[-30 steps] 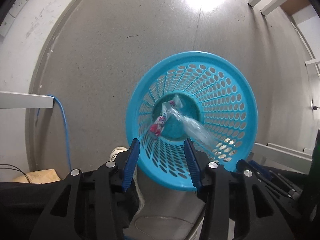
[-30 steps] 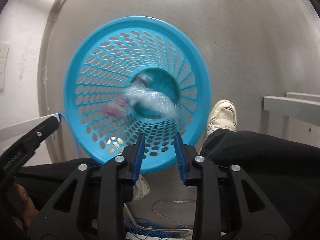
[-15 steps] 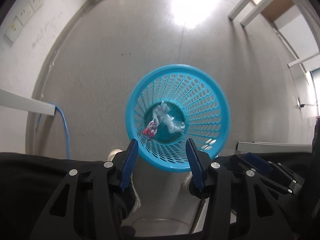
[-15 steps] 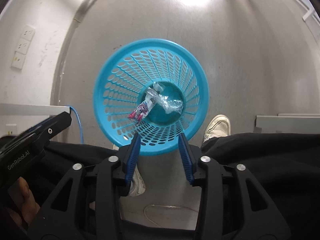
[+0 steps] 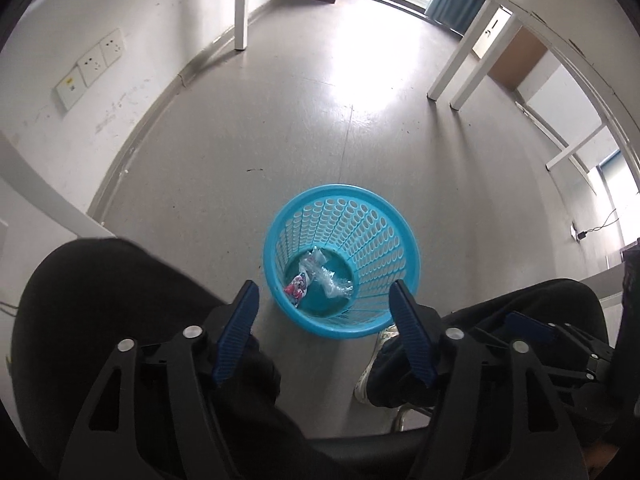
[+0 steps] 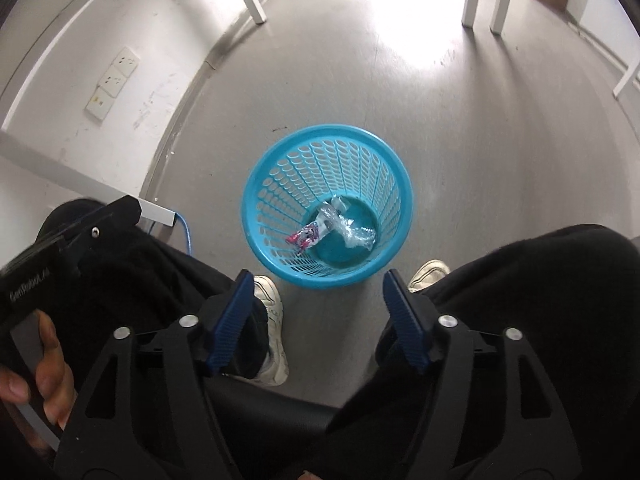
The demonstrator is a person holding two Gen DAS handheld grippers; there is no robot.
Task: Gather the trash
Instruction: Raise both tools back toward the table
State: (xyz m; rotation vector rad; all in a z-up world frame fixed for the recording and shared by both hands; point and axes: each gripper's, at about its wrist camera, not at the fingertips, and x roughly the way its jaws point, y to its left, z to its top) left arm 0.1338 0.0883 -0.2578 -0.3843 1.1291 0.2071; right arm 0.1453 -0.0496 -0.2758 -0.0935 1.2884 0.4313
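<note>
One blue basket (image 5: 398, 224) stands on the floor beyond the fingertips of both grippers. In its bottom lie two pieces of trash: one red-and-white wrapper (image 5: 296, 285) and one clear crumpled plastic (image 5: 332, 282), touching. The left gripper (image 5: 324, 296) and right gripper (image 6: 318, 284) each have their two blue fingers apart and opening, with nothing between them. Two white shoes (image 6: 272, 308) flank the basket.

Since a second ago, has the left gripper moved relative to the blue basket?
Yes. The left gripper has risen away from the blue basket: the basket looks far smaller on the floor, and its jaws are opening, nothing between them.
</note>
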